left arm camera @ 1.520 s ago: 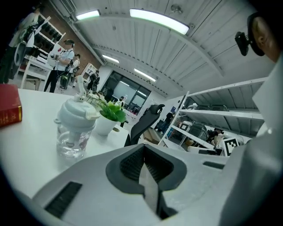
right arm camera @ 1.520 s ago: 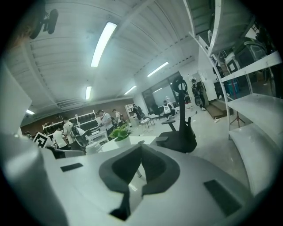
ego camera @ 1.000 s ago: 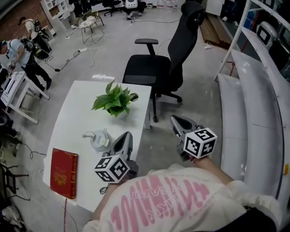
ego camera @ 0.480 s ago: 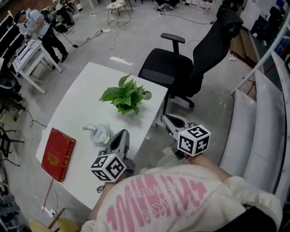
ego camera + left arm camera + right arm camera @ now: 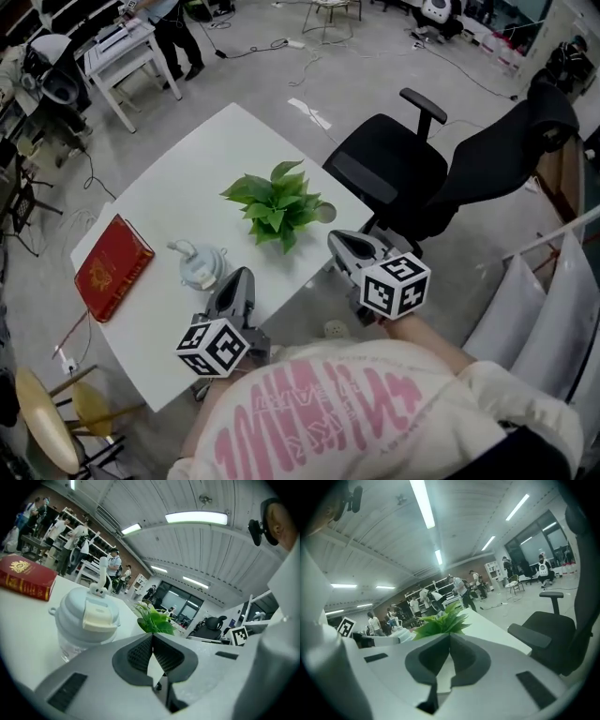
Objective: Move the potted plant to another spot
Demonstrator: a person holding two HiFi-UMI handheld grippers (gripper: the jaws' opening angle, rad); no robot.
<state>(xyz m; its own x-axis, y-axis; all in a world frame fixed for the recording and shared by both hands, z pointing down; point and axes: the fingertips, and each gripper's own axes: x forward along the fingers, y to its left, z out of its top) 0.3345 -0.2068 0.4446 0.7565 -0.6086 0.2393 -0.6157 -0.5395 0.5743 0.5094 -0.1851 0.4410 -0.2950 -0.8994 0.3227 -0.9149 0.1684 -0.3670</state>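
Plant: the potted plant (image 5: 278, 208) stands near the right edge of the white table (image 5: 178, 178), leaves spread, with a bit of pale pot showing at its 3 o'clock.
Left gripper: the left gripper (image 5: 236, 281) is low over the table's near edge, its jaws pressed together at the tips with nothing between them. The plant is at its 1 o'clock, apart from it.
Right gripper: the right gripper (image 5: 339, 246) is off the table's right edge, also closed and empty. The plant sits at its 10 o'clock, near but not touching.
Table: a pale lidded water bottle (image 5: 200, 267) stands just at 10 o'clock of the left gripper, and a red book (image 5: 112, 266) lies flat by the left edge.
Room: grey floor with loose cables; a black office chair (image 5: 441, 178) at 2 o'clock of the table, another white table (image 5: 122, 47) at 11 o'clock.
Left gripper view: bottle (image 5: 86, 620) looms close at 10 o'clock of the shut tips (image 5: 152, 637), book (image 5: 26, 577) behind it, plant (image 5: 153, 619) straight over them.
Right gripper view: leaves (image 5: 440, 622) sit right above the closed tips (image 5: 450, 637), chair (image 5: 553, 634) at 3 o'clock. People stand among shelves at the back, which the head view barely catches.
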